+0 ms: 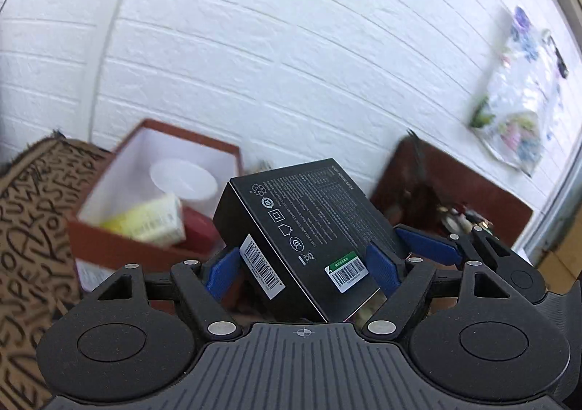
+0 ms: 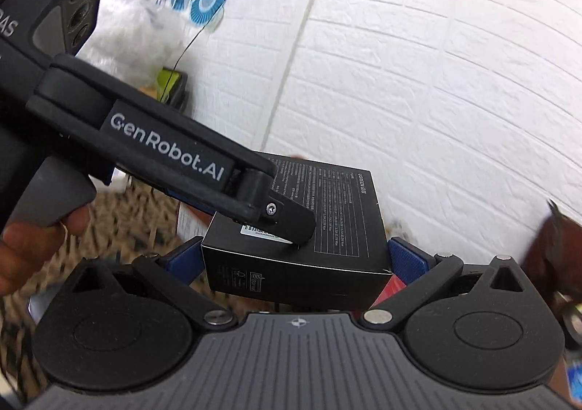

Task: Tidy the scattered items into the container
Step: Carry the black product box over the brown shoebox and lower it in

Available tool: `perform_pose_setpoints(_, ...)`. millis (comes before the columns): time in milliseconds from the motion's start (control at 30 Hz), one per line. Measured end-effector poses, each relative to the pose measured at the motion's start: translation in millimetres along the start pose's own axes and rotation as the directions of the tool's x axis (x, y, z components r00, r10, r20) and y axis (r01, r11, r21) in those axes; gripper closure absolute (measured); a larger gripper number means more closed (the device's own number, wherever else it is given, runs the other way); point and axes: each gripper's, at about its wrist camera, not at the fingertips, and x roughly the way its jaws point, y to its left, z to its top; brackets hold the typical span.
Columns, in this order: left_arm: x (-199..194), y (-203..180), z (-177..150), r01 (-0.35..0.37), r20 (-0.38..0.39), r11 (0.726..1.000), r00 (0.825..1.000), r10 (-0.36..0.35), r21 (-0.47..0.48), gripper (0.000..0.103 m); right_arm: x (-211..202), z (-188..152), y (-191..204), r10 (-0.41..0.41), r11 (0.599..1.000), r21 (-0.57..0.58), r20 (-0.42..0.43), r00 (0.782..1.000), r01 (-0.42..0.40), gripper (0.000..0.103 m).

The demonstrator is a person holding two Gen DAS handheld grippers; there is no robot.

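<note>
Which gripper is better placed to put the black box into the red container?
Left, probably. The left gripper clamps the black box, and its camera faces the open red container just ahead; the right wrist view shows mostly wall.

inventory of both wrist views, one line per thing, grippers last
black box: 1, black with barcode labels, held between both grippers
container: 1, red-brown outside and white inside, left in the left wrist view
yellow packet: 1, inside container
white round item: 1, inside container
patterned cloth: 1, brown with black lettering, far left
left gripper: blue fingers on the box
right gripper: blue fingers on the box
</note>
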Motion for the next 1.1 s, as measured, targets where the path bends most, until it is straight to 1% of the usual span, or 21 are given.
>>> perform_pose_setpoints(67, 11.1, 14.5, 15.4, -0.020, -0.002, 1.000, 1.000, 0.020, -0.002, 0.026, 21.1, 12.3, -2.9, 0.011, 1.000, 0.012, 0.000, 1.000, -0.011, 0.000)
perform_pose_setpoints(167, 33.2, 39.3, 35.8, -0.040, -0.022, 0.999, 0.999, 0.039, -0.030, 0.026, 56.3, 27.7, -9.6, 0.032, 0.999, 0.043, -0.017, 0.999, -0.032, 0.000)
perform_pose_setpoints(267, 59.7, 69.4, 52.0, -0.036, -0.058, 0.995, 0.998, 0.031, -0.092, 0.026, 94.8, 36.6, -18.7, 0.057, 0.995, 0.081, -0.043, 0.997, -0.054, 0.000)
perform_pose_setpoints(400, 94.8, 108.1, 68.7, -0.025, -0.104, 0.985, 0.995, 0.007, -0.170, 0.025, 134.8, 46.3, -25.2, 0.073, 0.993, 0.103, -0.071, 0.995, -0.065, 0.000)
perform_pose_setpoints(600, 146.9, 143.8, 86.5, -0.076, -0.145, 0.981, 0.988, 0.051, -0.179, 0.025, 196.8, 47.6, -33.8, 0.093, 0.991, 0.112, -0.121, 0.988, -0.079, 0.000)
perform_pose_setpoints(633, 156.5, 149.7, 90.7, -0.082, -0.148, 0.980, 0.987, 0.055, -0.181, 0.018, 207.9, 48.0, -34.8, 0.092, 0.991, 0.108, -0.129, 0.987, -0.079, 0.000)
perform_pose_setpoints(667, 165.5, 155.4, 94.5, -0.093, -0.158, 0.978, 0.985, 0.063, -0.187, 0.015, 219.4, 48.3, -35.6, 0.091, 0.992, 0.102, -0.139, 0.986, -0.077, 0.000)
perform_pose_setpoints(733, 178.0, 165.9, 99.5, -0.138, -0.186, 0.965, 0.978, 0.098, -0.221, 0.012, 244.4, 49.7, -34.5, 0.094, 0.994, 0.071, -0.175, 0.980, -0.083, 0.000)
perform_pose_setpoints(767, 179.7, 169.5, 100.8, -0.140, -0.189, 0.961, 0.977, 0.095, -0.238, 0.011, 256.0, 51.3, -31.2, 0.095, 0.995, 0.046, -0.202, 0.975, -0.087, 0.000)
perform_pose_setpoints(833, 177.5, 169.0, 102.0, -0.114, -0.179, 0.967, 0.981, 0.074, -0.227, 0.009, 264.8, 52.9, -23.7, 0.091, 0.995, -0.007, -0.227, 0.970, -0.095, 0.000)
perform_pose_setpoints(933, 172.3, 161.6, 100.2, -0.122, -0.172, 0.980, 0.981, 0.094, -0.158, 0.008, 261.6, 48.7, -14.1, 0.085, 0.989, -0.097, -0.222, 0.971, -0.108, 0.000)
perform_pose_setpoints(1000, 168.4, 157.9, 98.4, -0.128, -0.182, 0.982, 0.978, 0.102, -0.140, 0.008, 258.4, 45.8, -13.6, 0.077, 0.990, -0.095, -0.218, 0.973, -0.100, 0.000)
perform_pose_setpoints(1067, 162.0, 156.2, 97.8, -0.134, -0.180, 0.981, 0.978, 0.107, -0.142, 0.009, 253.6, 44.5, -17.3, 0.076, 0.994, -0.058, -0.207, 0.975, -0.090, 0.000)
perform_pose_setpoints(1100, 157.4, 156.3, 98.6, -0.133, -0.166, 0.980, 0.980, 0.108, -0.146, 0.006, 249.2, 45.0, -20.7, 0.081, 0.996, -0.030, -0.186, 0.979, -0.088, 0.000)
